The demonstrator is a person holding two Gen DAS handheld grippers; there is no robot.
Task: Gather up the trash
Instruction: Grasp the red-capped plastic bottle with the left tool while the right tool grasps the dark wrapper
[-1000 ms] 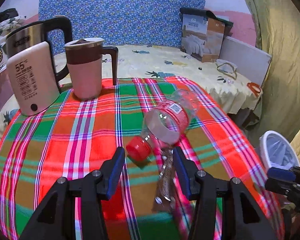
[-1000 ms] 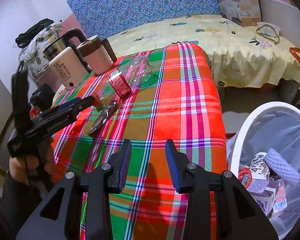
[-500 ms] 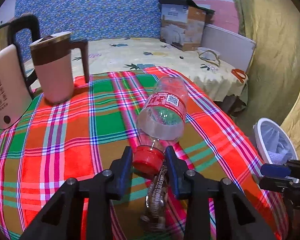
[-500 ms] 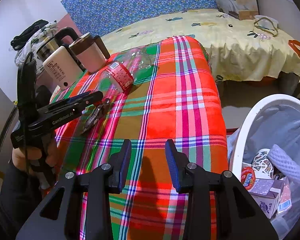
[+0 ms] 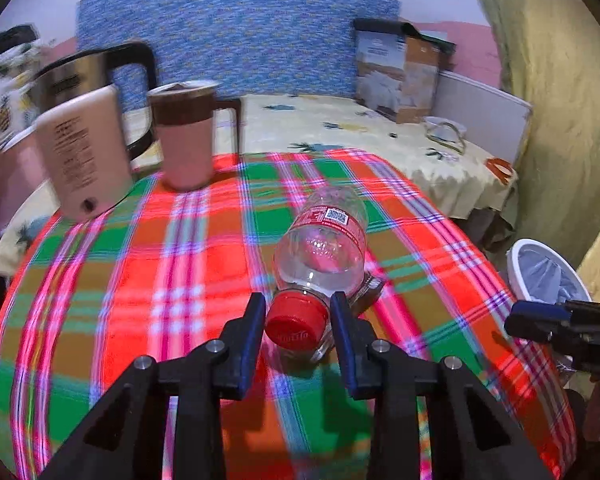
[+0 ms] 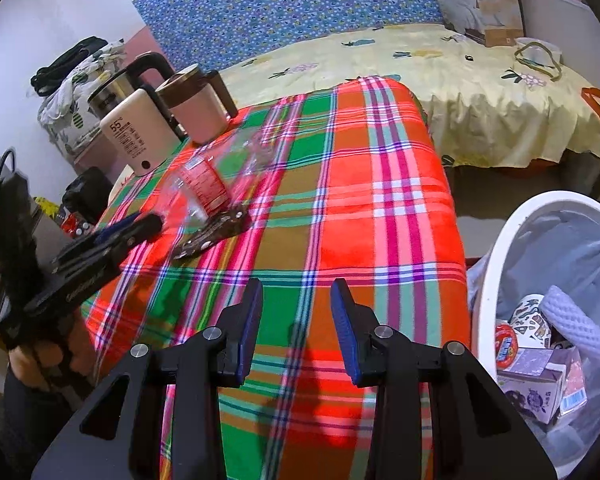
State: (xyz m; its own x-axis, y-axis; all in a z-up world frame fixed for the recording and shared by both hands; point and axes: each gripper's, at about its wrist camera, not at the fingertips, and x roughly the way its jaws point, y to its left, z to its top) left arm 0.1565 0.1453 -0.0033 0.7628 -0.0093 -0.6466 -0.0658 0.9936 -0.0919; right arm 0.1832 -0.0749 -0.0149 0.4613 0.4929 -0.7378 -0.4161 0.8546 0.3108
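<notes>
Left wrist view: left gripper (image 5: pixel 298 322) pinches the red cap (image 5: pixel 297 326) of the bottle (image 5: pixel 322 248), which lies on its side mid-table (image 5: pixel 100 280), toward the right edge, a wrapper (image 5: pixel 370 290) beside it. Risk: the smooth round cap could slip or twist out as the bottle lifts.

Right wrist view: right gripper (image 6: pixel 296 320) hangs spread and empty over the near table edge. Bin (image 6: pixel 496 264) stands below the right edge, holding trash; a swinging bottle could miss its rim.

Black claw (image 6: pixel 296 320), blue pads (image 6: pixel 250 328), silver screws.
</notes>
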